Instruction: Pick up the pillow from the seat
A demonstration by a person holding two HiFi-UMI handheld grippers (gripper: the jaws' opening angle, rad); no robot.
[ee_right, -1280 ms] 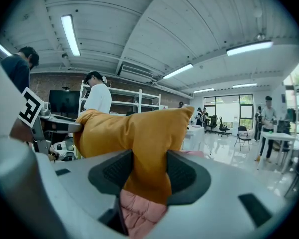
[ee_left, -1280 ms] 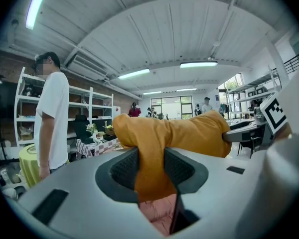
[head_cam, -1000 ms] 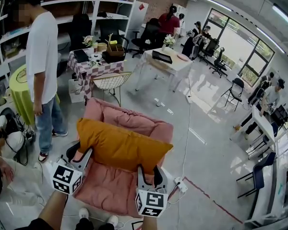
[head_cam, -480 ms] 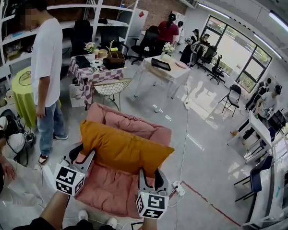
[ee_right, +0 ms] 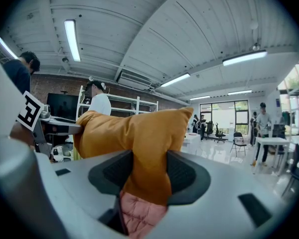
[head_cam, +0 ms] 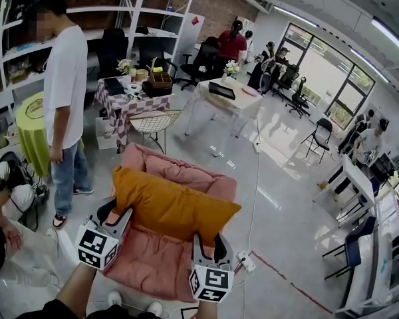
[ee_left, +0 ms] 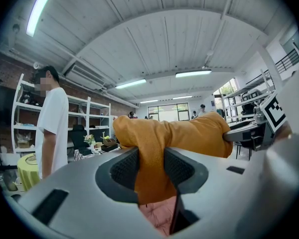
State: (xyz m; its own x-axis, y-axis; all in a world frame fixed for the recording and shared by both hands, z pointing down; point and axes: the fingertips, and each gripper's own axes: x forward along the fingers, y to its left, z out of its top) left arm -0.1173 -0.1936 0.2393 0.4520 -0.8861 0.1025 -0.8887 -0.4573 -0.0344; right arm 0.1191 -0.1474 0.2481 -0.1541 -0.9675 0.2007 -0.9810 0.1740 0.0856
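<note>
An orange-yellow pillow [head_cam: 169, 205] hangs in the air above the pink cushioned seat [head_cam: 153, 261], held up by both grippers. My left gripper [head_cam: 115, 216] is shut on the pillow's near left edge, and in the left gripper view the pillow [ee_left: 169, 136] is pinched between the two dark pads [ee_left: 123, 169]. My right gripper [head_cam: 206, 243] is shut on its near right edge; the right gripper view shows the pillow [ee_right: 134, 133] bunched between the pads [ee_right: 182, 173], with the pink seat [ee_right: 137, 215] below.
A person in a white T-shirt [head_cam: 63, 92] stands left of the seat. Behind it are a wire chair [head_cam: 153, 119], a checkered table [head_cam: 123, 98] and a white table [head_cam: 229, 93]. A power strip [head_cam: 245, 263] and cable lie on the floor at the right.
The pillow and both grippers sit slightly higher above the seat than a second ago. Both grips are unchanged.
</note>
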